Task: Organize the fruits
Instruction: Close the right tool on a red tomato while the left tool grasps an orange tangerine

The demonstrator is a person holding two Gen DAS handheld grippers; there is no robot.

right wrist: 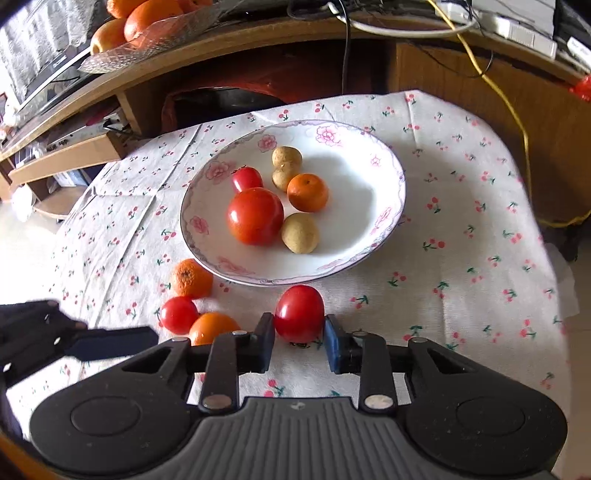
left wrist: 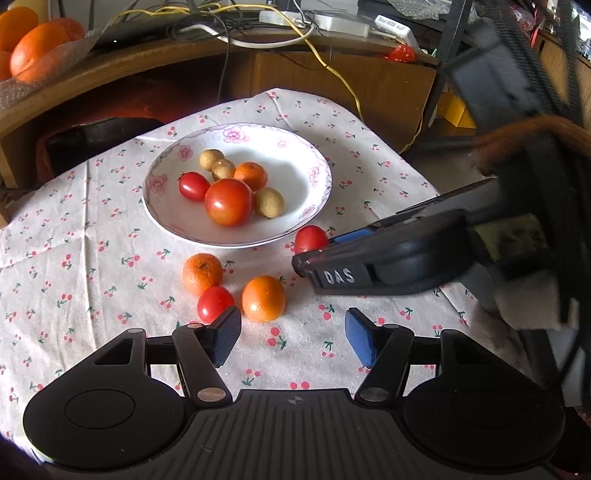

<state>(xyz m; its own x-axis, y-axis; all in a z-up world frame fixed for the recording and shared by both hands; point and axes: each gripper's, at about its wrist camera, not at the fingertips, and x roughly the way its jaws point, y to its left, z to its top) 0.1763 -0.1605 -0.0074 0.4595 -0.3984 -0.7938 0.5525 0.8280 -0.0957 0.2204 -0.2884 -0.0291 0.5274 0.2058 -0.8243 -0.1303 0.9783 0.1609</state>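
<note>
A white flowered plate (left wrist: pixel 295 173) (right wrist: pixel 351 206) sits on the cherry-print cloth. It holds a large tomato (left wrist: pixel 229 201) (right wrist: pixel 255 216), a small tomato (left wrist: pixel 194 185), a mandarin (left wrist: pixel 251 175) and three longans. In front of the plate lie a mandarin (left wrist: pixel 202 273) (right wrist: pixel 191 278), a small tomato (left wrist: pixel 215 303) (right wrist: pixel 179 314) and an orange (left wrist: pixel 263 298) (right wrist: pixel 212 326). My left gripper (left wrist: pixel 291 334) stands open just short of the orange, with nothing between its fingers. My right gripper (right wrist: pixel 299 334) (left wrist: pixel 317 249) is closed on another small red tomato (right wrist: pixel 299 314) (left wrist: pixel 311 239) by the plate's near rim.
Behind the table runs a wooden shelf with a dish of oranges (left wrist: pixel 33 44) (right wrist: pixel 147 22), a power strip (left wrist: pixel 314 18) and cables; a yellow cable (right wrist: pixel 517 122) hangs down. The cloth's edge drops off at the right (right wrist: pixel 554 288). A dark pan (right wrist: pixel 221 98) sits under the shelf.
</note>
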